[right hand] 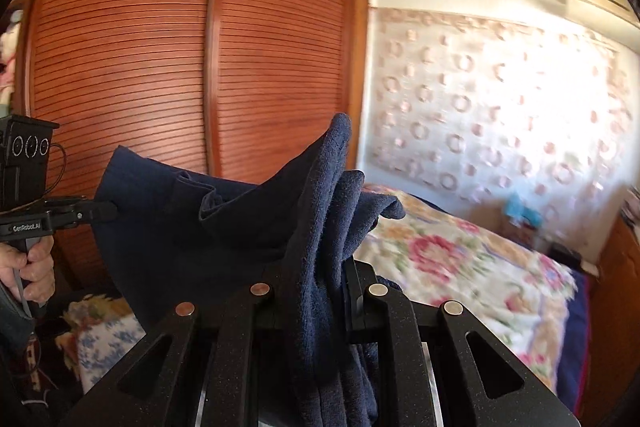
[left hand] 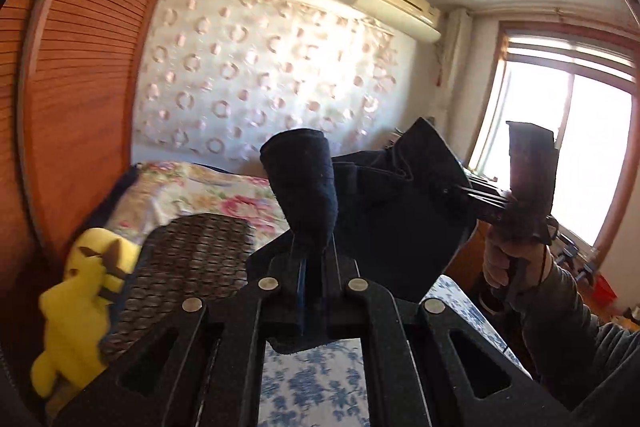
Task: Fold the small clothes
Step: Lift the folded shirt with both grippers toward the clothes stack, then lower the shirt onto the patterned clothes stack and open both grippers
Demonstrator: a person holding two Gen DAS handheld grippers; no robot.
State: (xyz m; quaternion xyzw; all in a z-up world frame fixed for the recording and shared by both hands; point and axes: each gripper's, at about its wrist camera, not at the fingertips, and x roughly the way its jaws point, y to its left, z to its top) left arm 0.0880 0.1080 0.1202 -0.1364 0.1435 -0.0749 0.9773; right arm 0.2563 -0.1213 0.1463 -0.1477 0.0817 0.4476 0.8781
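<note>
bedroom, navy garment lifted clear of the bed between both tools

bedroom with a floral-covered bed (right hand: 460, 267) below, garment up in the air above it. small navy garment (right hand: 224, 211) hangs stretched between the two tools, not touching the bed in either view. likely lifted so it can hang free and shake flat before being laid down for the first fold.

left tool (left hand: 310, 247) is pinched nearly closed on one edge; the cloth rolls up over its tips in a dark tube. seen from the right wrist, the left tool (right hand: 106, 213) bites the far left edge with a hand (right hand: 30, 263) on its handle. right tool (right hand: 316, 267) is clamped narrow on a thicker bunch of fabric, several layers gathered between the pads, so it sits a bit wider than the left. from the left wrist, the right tool (left hand: 460, 193) grips the opposite side, a hand (left hand: 508, 259) and grey sleeve behind it. the span between the grips sags and creases in the middle, so it is not fully taut.

judgement: early in the task, no fold made yet. risk is that the bunched right grip holds more than one layer and the piece lands uneven.

outward: yellow plush toy (left hand: 80, 291) and a dark mesh panel (left hand: 192, 267) sit low left by the bed, blue-flowered sheet (left hand: 316, 383) below. louvred wooden wardrobe (right hand: 192, 59) behind, patterned curtain (left hand: 260, 67), air conditioner (left hand: 400, 7) high on the wall, bright window (left hand: 568, 131) to the right.
</note>
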